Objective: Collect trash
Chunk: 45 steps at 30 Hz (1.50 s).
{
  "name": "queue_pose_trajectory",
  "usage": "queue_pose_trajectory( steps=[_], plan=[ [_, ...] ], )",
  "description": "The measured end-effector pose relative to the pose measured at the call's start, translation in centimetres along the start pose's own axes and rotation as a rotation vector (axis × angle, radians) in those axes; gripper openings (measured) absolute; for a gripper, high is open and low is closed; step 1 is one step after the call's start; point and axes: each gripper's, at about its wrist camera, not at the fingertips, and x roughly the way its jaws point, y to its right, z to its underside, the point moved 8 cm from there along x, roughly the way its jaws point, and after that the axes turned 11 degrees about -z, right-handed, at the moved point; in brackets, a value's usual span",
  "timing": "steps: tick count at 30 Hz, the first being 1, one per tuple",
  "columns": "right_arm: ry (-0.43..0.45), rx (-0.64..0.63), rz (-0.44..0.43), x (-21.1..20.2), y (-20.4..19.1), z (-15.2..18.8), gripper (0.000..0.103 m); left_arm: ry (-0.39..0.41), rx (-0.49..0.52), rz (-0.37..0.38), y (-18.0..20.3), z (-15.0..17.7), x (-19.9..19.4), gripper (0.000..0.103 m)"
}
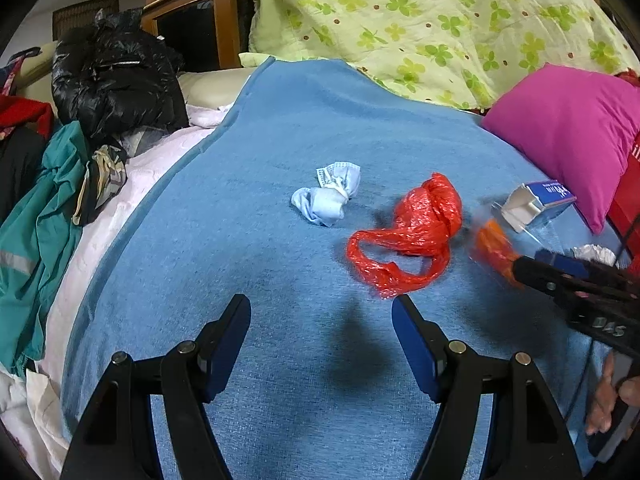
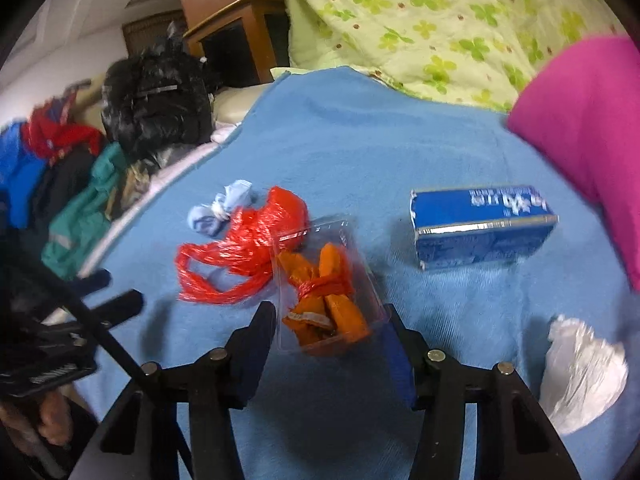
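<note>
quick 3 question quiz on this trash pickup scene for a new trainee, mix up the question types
1. True or false: the left gripper has its jaws around the red plastic bag.
2. What sits between the jaws of the right gripper? A) blue carton B) clear plastic box C) crumpled face mask
3. Fill in: the blue carton lies on its ____ on the blue blanket.

Key
1. False. Its jaws are open over bare blanket, short of the bag.
2. B. The clear plastic box, with orange scraps inside, is between the jaws.
3. Side, with the crumpled white paper nearer the camera.
</note>
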Motion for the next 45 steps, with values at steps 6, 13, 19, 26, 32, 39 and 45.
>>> queue_pose_trajectory(
  steps=[6,13,19,26,32,39,45],
  plan=[
    [-0.012,0.533,-0.493,-1.4,1.6,2.1,0.056,-0.011,-0.019,0.002,-0.3,0.0,0.2,0.074],
    [-0.035,0.817,-0.661,-2.9,3.9,4.4,0.074,-0.008,-0.014,0.001,0.0,-0.1,0.2,0.074],
    [0.211,0.606,-0.402,-9.8,6.4,1.3,0.078,0.0,-0.01,0.008,0.0,-0.2,0.0,0.074],
    [0.129,0.524,-0.372,-9.9,6.2,1.3,0.079,0.044,0.004,0.016,0.4,-0.8,-0.9,0.074],
    [-0.108,0.135,-0.317,-8.9,0.4,4.4,0.079,-0.009,-0.1,-0.029,-2.6,-1.0,0.4,0.074],
    [-0.283,-0.159,-0.21,-6.2,-3.0,9.6,0.079,-0.036,-0.112,-0.025,-2.5,-0.5,0.8,0.074],
    [-0.027,0.099,0.05,-5.9,3.5,3.8,0.078,-0.022,-0.066,-0.026,-1.4,-0.5,0.5,0.074]
  ],
)
